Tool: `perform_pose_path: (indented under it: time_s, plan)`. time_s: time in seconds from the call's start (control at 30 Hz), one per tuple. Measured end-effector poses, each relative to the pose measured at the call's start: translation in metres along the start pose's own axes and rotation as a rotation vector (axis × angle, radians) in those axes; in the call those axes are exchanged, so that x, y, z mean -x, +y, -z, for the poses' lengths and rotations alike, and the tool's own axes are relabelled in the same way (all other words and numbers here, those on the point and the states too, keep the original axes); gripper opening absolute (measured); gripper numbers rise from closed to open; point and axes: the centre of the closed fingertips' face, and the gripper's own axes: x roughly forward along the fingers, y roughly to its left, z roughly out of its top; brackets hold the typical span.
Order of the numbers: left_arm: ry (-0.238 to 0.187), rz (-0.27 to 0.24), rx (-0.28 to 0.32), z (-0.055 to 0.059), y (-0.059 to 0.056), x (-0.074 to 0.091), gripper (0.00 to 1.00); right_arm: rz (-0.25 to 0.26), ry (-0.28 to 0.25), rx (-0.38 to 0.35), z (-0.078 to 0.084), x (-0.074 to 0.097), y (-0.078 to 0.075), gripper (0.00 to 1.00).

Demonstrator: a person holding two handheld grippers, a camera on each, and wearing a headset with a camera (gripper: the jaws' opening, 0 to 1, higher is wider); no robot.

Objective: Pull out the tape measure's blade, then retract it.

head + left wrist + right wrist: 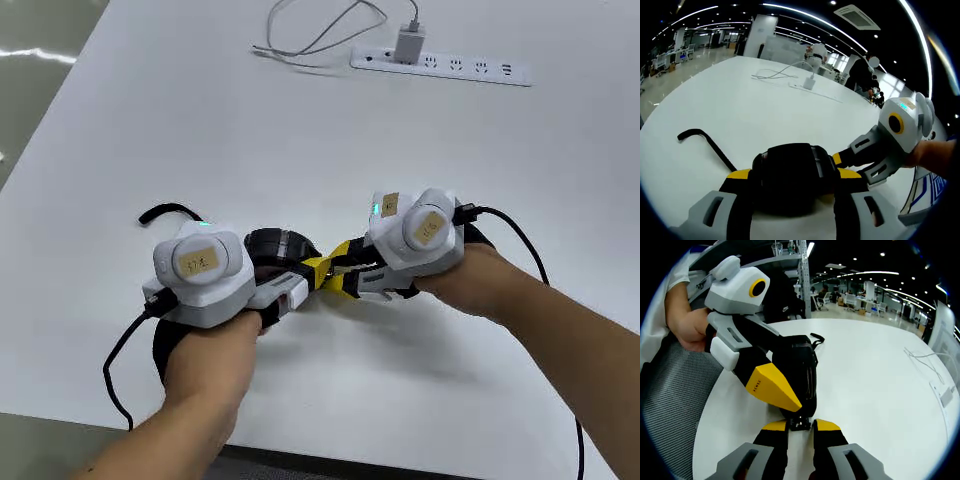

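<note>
A black tape measure (274, 245) rests on the white table (300, 130) between the two grippers. My left gripper (292, 270) is shut on its case (790, 175), with one yellow-tipped finger on each side. From the right, my right gripper (338, 272) meets it, shut on the small black hook tab (800, 424) at the case's mouth. The case (801, 367) stands just beyond the right gripper (800, 429), and almost no blade shows between them. The tape measure's black wrist strap (704, 141) trails off to the left on the table.
A white power strip (440, 65) with a plugged charger (408, 42) and a looped cable (320, 30) lies at the table's far side. The table's left edge (50, 130) borders the floor. Several people stand far off (860, 75).
</note>
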Motion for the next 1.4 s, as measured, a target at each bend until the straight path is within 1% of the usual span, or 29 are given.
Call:
perform_pose_path:
  time_s: [0.1, 0.23, 0.37, 0.4, 0.53, 0.6, 0.63, 0.67, 0.77, 0.8, 0.83, 0.87, 0.93, 1.03, 1.2, 1.27, 1.3, 1.4]
  plan:
    - [0.007, 0.012, -0.01, 0.0, -0.001, 0.0, 0.62, 0.007, -0.003, -0.013, 0.0, 0.002, -0.001, 0.21]
    - [0.015, 0.015, -0.023, 0.001, -0.001, 0.0, 0.62, 0.005, -0.007, -0.018, 0.0, 0.001, -0.001, 0.2]
    - [0.027, 0.017, -0.022, 0.003, -0.001, 0.001, 0.62, 0.007, -0.011, -0.022, -0.001, 0.002, 0.0, 0.21]
    - [0.027, 0.012, -0.05, 0.002, 0.0, 0.002, 0.63, 0.01, -0.015, -0.026, -0.001, 0.003, 0.0, 0.22]
    - [0.029, 0.018, -0.04, 0.002, -0.001, 0.003, 0.66, 0.023, -0.022, -0.03, -0.001, 0.005, -0.001, 0.26]
    - [0.034, 0.024, -0.038, 0.002, -0.002, 0.003, 0.68, 0.031, -0.025, -0.042, -0.002, 0.005, -0.001, 0.3]
    - [0.036, 0.02, -0.048, 0.002, -0.002, 0.004, 0.7, 0.038, -0.025, -0.041, -0.002, 0.006, -0.002, 0.32]
    - [0.036, 0.01, -0.08, 0.001, -0.001, 0.005, 0.71, 0.038, -0.029, -0.043, -0.003, 0.006, -0.001, 0.32]
    - [0.035, 0.029, -0.084, 0.001, -0.005, 0.006, 0.7, 0.042, -0.033, -0.056, -0.003, 0.007, -0.001, 0.35]
    - [0.044, 0.03, -0.114, 0.002, -0.006, 0.006, 0.69, 0.054, -0.031, -0.047, -0.003, 0.008, -0.003, 0.37]
    - [0.042, 0.022, -0.137, 0.001, -0.005, 0.007, 0.7, 0.058, -0.031, -0.046, -0.003, 0.009, -0.003, 0.38]
    - [0.039, 0.028, -0.145, 0.0, -0.007, 0.007, 0.7, 0.055, -0.033, -0.055, -0.003, 0.009, -0.003, 0.38]
    - [0.038, 0.036, -0.149, -0.001, -0.01, 0.008, 0.7, 0.058, -0.032, -0.065, -0.003, 0.009, -0.004, 0.39]
    - [0.036, 0.04, -0.161, -0.001, -0.009, 0.008, 0.7, 0.062, -0.029, -0.067, -0.003, 0.01, -0.003, 0.38]
    - [0.034, 0.064, -0.18, -0.001, -0.012, 0.01, 0.7, 0.067, -0.026, -0.077, -0.002, 0.013, -0.004, 0.39]
    - [0.022, 0.08, -0.19, -0.003, -0.013, 0.013, 0.71, 0.071, -0.028, -0.078, -0.001, 0.016, -0.003, 0.39]
    - [0.019, 0.088, -0.205, -0.003, -0.014, 0.014, 0.72, 0.072, -0.029, -0.082, -0.001, 0.018, -0.002, 0.4]
    - [0.011, 0.1, -0.219, -0.004, -0.013, 0.018, 0.74, 0.085, -0.037, -0.098, 0.001, 0.024, -0.001, 0.42]
